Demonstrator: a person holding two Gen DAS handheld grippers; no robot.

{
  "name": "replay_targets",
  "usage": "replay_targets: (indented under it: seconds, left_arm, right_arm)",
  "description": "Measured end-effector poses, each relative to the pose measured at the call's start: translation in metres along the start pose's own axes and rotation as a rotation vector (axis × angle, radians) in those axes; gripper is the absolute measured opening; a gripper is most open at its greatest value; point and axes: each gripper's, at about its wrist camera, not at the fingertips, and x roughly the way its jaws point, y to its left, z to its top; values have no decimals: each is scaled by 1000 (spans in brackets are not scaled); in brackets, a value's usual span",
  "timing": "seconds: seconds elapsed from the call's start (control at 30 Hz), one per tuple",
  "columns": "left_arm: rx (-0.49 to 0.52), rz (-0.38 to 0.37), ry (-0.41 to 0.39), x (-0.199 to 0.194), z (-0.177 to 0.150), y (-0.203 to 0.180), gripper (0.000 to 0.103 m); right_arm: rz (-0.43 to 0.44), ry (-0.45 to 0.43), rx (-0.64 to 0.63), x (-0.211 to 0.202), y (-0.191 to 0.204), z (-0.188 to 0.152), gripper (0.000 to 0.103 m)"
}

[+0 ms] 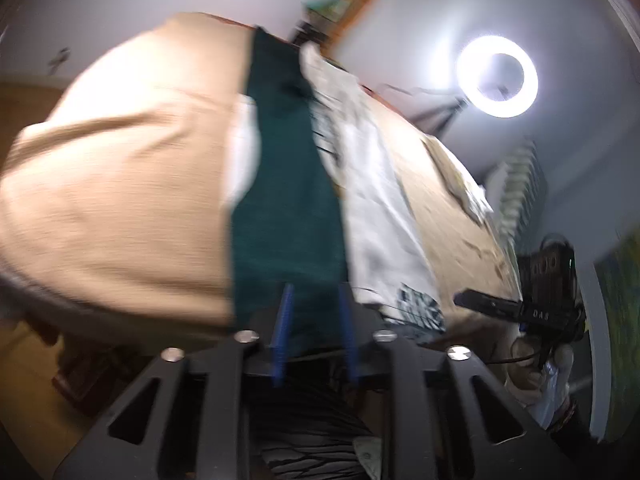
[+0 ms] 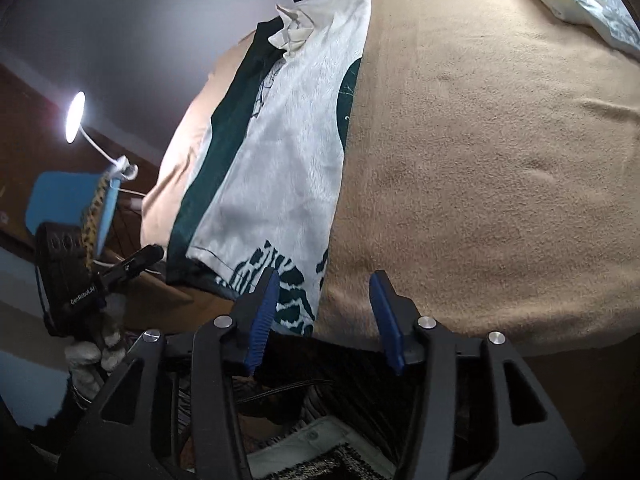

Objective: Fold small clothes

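A small white and dark green garment [image 2: 280,152] lies in a long folded strip on the tan blanket [image 2: 480,160], its printed hem at the near edge. In the left wrist view the garment [image 1: 304,184] runs away from me, green part on the left and white part on the right. My left gripper [image 1: 316,312] is open, its blue pads on either side of the green near edge. My right gripper [image 2: 324,308] is open and empty, just in front of the printed hem and the blanket's near edge. Each gripper shows in the other's view, the right gripper [image 1: 504,304] and the left gripper [image 2: 136,264].
A ring light [image 1: 497,76] glows at the back right. A white desk lamp [image 2: 76,116] stands left of the bed beside a blue object [image 2: 68,196]. A pale pillow [image 2: 576,4] lies at the far right of the blanket. The bed's near edge drops away below the grippers.
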Motion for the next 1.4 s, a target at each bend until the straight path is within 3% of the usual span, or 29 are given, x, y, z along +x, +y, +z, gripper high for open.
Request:
replay_targets:
  seconds: [0.1,0.3,0.47,0.57,0.7,0.73,0.77,0.8,1.1,1.4]
  left_arm:
    - [-62,56,2,-4,5,24,33]
    - [-145,6,110,20,0,41,33]
    - [-141,-38,131,27,0,35,33]
    - [-148,-83,150,28,-3,33,33]
    - [-143,-112,161,31,-5,31,29]
    - [-147,-117,161,32,-5,30,23]
    - [-150,-123,165,33,-5,30,10]
    - [-150,-127,167,34,-4,30,6]
    - [-139,-199,100,24,24,16,5]
    - [-112,-211,53,29,76,7,5]
  right_arm:
    - [34,7,21,8,-5,3,50]
    - [125,38,47,23,-6,-2,49]
    - [162,54,46,31,-3,-6,49]
    - [190,72,35,35,0,-9,43]
    - [220,93,38,44,1,-11,26]
    - [229,98,48,46,0,-10,18]
    - [237,104,61,48,-1,-10,15]
    - [245,108,70,49,-2,-10,10]
    - [362,30,142,31,-9,2,6]
    - [387,-68,134,12,-8,54,6]
